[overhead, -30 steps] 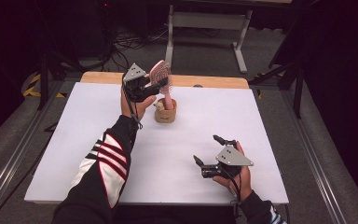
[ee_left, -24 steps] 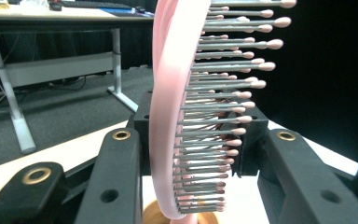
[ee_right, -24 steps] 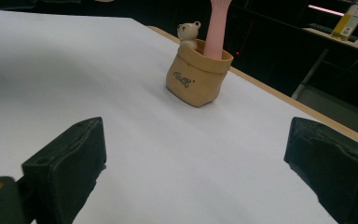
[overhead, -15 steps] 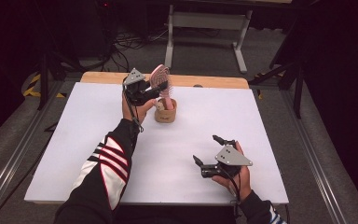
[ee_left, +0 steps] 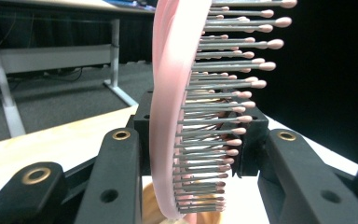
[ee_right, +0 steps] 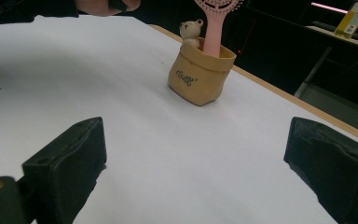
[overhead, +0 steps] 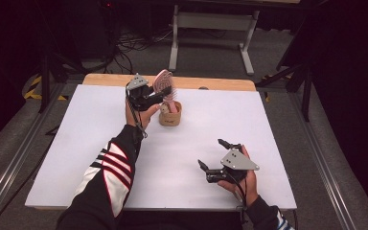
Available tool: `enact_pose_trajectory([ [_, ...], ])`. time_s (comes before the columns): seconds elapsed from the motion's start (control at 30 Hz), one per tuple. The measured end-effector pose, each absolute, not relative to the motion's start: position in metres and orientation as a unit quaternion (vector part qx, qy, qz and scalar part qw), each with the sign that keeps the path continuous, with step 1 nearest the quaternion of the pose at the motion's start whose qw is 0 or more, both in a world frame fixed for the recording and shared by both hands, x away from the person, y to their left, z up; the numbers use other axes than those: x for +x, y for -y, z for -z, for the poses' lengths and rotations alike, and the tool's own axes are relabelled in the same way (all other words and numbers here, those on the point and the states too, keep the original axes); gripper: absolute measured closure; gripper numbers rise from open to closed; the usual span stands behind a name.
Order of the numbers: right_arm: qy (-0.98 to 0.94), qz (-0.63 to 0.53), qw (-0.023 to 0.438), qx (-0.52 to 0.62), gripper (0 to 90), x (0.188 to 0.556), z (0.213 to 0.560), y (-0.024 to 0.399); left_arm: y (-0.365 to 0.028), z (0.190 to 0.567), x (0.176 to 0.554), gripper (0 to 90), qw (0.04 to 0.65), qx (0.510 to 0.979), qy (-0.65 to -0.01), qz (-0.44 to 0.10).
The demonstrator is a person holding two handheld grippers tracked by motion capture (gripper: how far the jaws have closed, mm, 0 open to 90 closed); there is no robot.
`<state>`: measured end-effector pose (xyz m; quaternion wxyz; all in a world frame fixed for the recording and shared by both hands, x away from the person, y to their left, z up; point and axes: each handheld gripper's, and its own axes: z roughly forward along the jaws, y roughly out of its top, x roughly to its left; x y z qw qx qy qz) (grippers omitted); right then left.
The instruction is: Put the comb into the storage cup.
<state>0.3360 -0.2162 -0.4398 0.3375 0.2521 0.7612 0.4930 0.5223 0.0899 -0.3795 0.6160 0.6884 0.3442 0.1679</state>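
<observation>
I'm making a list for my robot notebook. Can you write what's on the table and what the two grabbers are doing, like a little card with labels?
table: white top, wooden strip along the far edge
pot: small tan bag-shaped pot with a tiny bear on its rim
brush: pink hairbrush, handle down in the pot, head up
left gripper: fingers on either side of the brush head, bristles between them
right gripper: open, holding nothing, near the table's front right
</observation>
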Motion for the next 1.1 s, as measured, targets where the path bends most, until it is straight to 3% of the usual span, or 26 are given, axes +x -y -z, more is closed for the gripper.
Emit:
enact_pose_trajectory([
  [1.1, -0.769, -0.483, 0.335, 0.251, 6.7, 0.337, 0.442, 0.215, -0.114, 0.388, 0.534, 54.2, 0.584, 0.692, -0.383, -0.183],
])
